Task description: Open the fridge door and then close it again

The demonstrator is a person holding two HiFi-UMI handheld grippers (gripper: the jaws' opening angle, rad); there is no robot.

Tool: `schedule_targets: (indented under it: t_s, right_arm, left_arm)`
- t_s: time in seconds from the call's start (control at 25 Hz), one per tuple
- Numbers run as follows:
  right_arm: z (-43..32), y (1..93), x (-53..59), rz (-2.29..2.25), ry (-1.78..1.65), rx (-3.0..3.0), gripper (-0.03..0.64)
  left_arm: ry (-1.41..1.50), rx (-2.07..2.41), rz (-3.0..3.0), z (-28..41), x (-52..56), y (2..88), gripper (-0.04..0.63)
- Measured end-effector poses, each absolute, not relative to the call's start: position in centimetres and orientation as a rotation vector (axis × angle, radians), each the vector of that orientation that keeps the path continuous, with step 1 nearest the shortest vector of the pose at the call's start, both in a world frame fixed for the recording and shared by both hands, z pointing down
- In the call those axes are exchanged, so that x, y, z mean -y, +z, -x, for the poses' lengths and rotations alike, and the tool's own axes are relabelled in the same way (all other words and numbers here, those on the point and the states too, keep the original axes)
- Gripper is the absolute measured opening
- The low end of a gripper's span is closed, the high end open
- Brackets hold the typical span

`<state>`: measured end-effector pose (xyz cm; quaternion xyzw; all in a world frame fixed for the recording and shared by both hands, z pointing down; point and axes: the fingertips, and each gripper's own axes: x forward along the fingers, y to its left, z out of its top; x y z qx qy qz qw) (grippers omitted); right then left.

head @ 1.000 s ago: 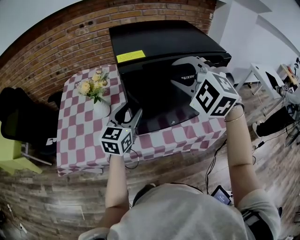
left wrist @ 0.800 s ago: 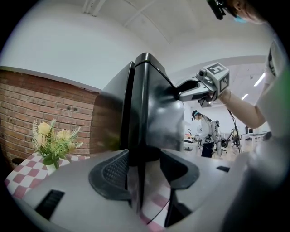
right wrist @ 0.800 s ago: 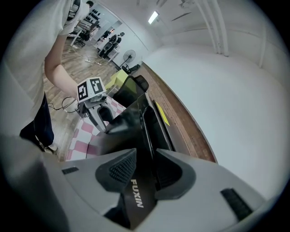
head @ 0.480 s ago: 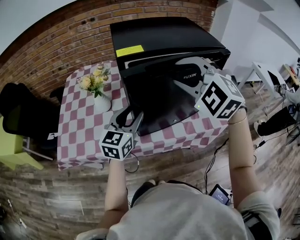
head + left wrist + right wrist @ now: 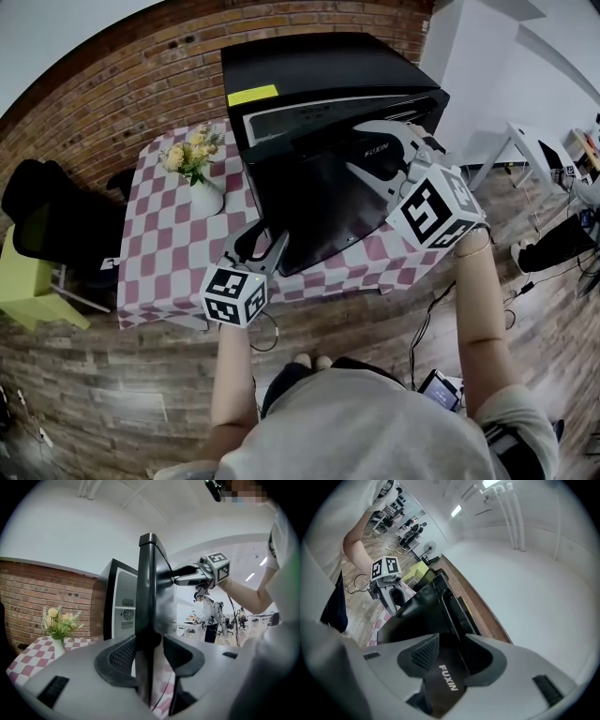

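Note:
A black mini fridge (image 5: 319,70) stands on a checkered table (image 5: 159,253). Its glossy door (image 5: 314,202) hangs ajar, and a pale strip of the cabinet front shows behind its top edge. My left gripper (image 5: 264,234) clamps the door's lower left edge. In the left gripper view that edge (image 5: 145,597) fills the gap between the pads while the jaws are closing. My right gripper (image 5: 354,148) straddles the door's top right corner at the FUXIN label (image 5: 449,678). The corner sits between its pads while its jaws are opening slightly.
A white vase of flowers (image 5: 197,164) stands on the table left of the fridge. A brick wall (image 5: 122,75) runs behind. A black chair (image 5: 37,216) is at the far left, a white desk (image 5: 525,150) at the right, and cables trail on the wooden floor (image 5: 427,309).
The door has swung further out from the cabinet, widening the gap at its top. Both grippers have come toward the person with it.

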<state>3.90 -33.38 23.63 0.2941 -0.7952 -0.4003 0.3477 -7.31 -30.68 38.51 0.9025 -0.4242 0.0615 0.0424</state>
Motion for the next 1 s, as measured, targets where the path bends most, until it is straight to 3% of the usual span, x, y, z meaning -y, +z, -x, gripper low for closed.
schedule_targets:
  t_s: [0.12,0.2,0.64,1.0]
  right_arm:
    - [-4.1,24.0,32.5,-0.779,-1.034,2.123,0.233]
    - [-4.4,24.0,31.8,-0.806,-1.024,2.18,0.252]
    - [-6.1,25.4,27.2,-1.04,-0.903,2.392,0.202]
    - [-3.9,30.4,22.5,-1.219,-0.537,2.568,0.19]
  left_arm:
    - [0.18,1.326,-2.743,6.7,29.8,38.5,0.183]
    - [0.177,1.341,-2.733,6.4,29.2,38.5,0.183]
    - [0.203,1.214,-2.781,4.7,25.3,38.5,0.183]
    - [0.283,1.035,-2.901,3.0,21.8,38.8,0.183]
